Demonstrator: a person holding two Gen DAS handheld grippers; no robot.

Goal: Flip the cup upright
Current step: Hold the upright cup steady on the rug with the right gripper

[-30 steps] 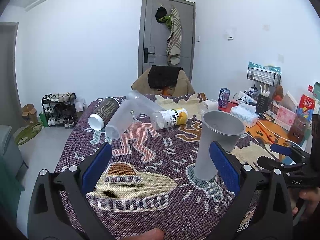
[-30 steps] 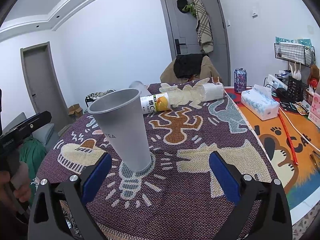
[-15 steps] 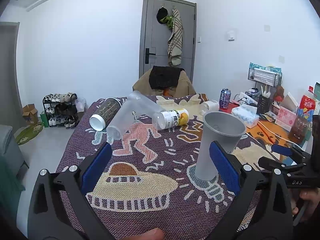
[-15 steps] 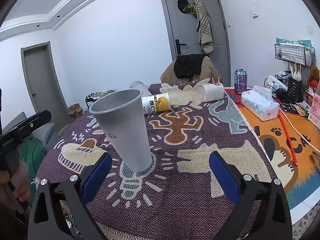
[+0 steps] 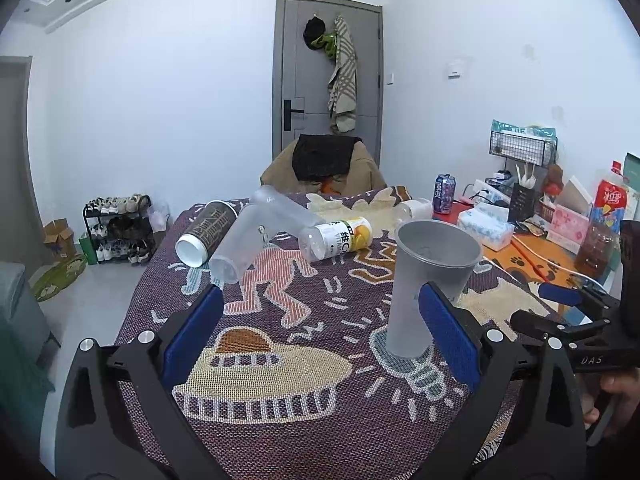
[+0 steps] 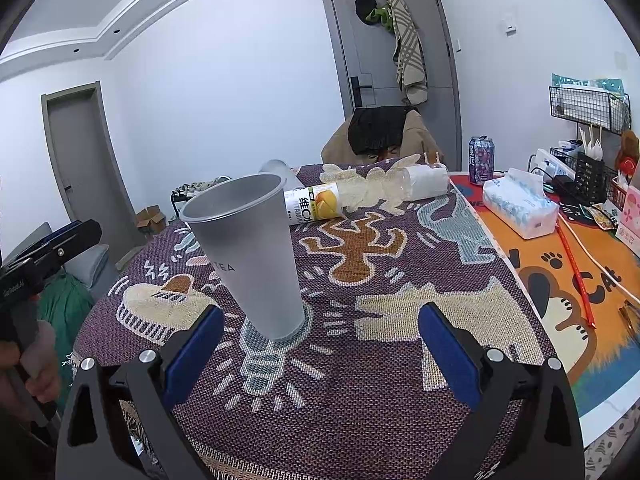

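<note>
cup (image 6: 256,256): frosted grey | cloth (image 6: 360,392): purple, cartoon figures | tool pads (image 6: 195,354): blue

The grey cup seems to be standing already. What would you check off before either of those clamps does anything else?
1. Grey cup upright, mouth up: ok.
2. Cup base flat on the woven cloth: ok.
3. Left gripper jaws open, holding nothing: ok.
4. Right gripper jaws open, clear of the cup: ok.
5. Frosted cup and vitamin bottle upright: not ok, both lie on their sides.
</note>
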